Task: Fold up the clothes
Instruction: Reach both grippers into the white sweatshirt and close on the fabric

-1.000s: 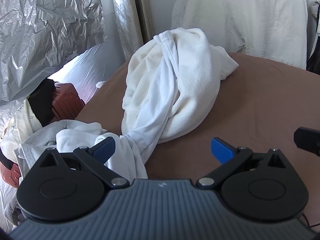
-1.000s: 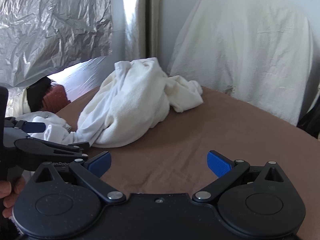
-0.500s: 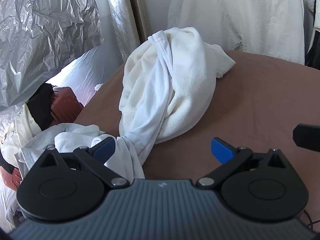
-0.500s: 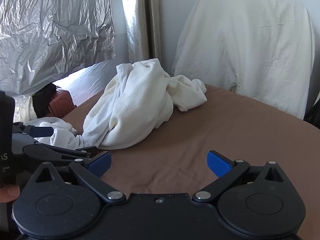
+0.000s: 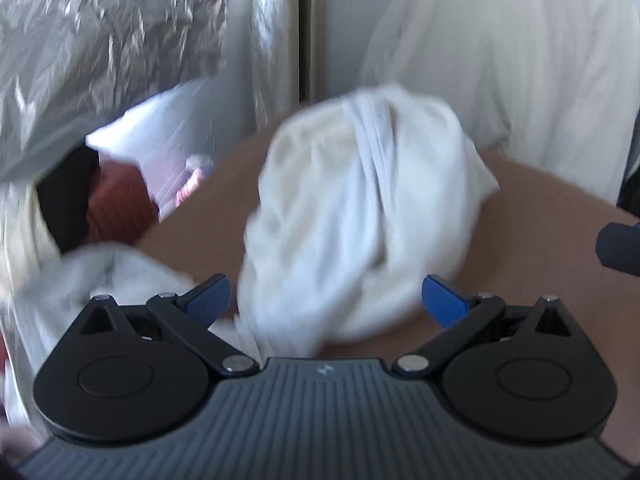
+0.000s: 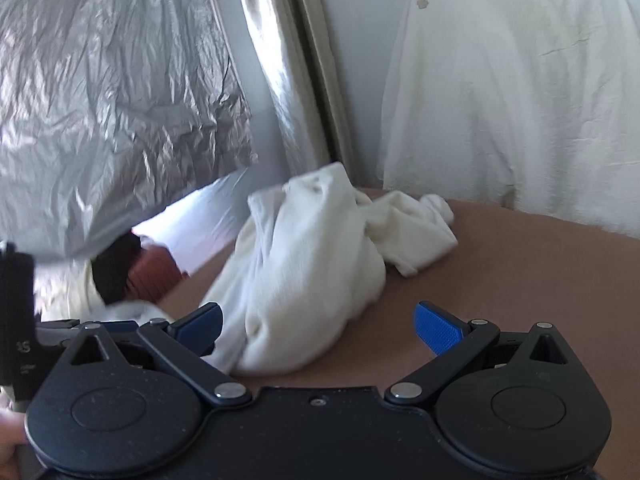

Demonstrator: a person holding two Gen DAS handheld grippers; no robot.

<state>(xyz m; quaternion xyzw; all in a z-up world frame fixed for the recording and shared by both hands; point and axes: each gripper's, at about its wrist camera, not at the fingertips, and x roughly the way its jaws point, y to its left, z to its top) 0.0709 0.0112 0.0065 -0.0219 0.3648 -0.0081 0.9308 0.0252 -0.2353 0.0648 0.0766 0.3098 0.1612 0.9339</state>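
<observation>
A crumpled white heap of clothes (image 5: 360, 220) lies on the brown table (image 5: 540, 220), with a twisted strip of white cloth running over its top. My left gripper (image 5: 326, 300) is open, and the near end of the heap sits between its blue fingertips; this view is blurred. In the right wrist view the same heap (image 6: 312, 272) lies just ahead of my right gripper (image 6: 320, 324), which is open and holds nothing. The tip of the right gripper (image 5: 618, 248) shows at the right edge of the left wrist view.
More white clothes (image 5: 100, 280) hang off the table's left edge beside a reddish-brown basket (image 5: 120, 208) with a black garment. Crinkled silver foil (image 6: 120, 100) hangs at left. A white-draped object (image 6: 520, 100) stands behind the table. A hand (image 6: 8, 432) shows at lower left.
Both grippers have moved forward toward the heap, which now looks larger and closer. The left wrist view has gone blurred from the motion. Both jaws stay open.
</observation>
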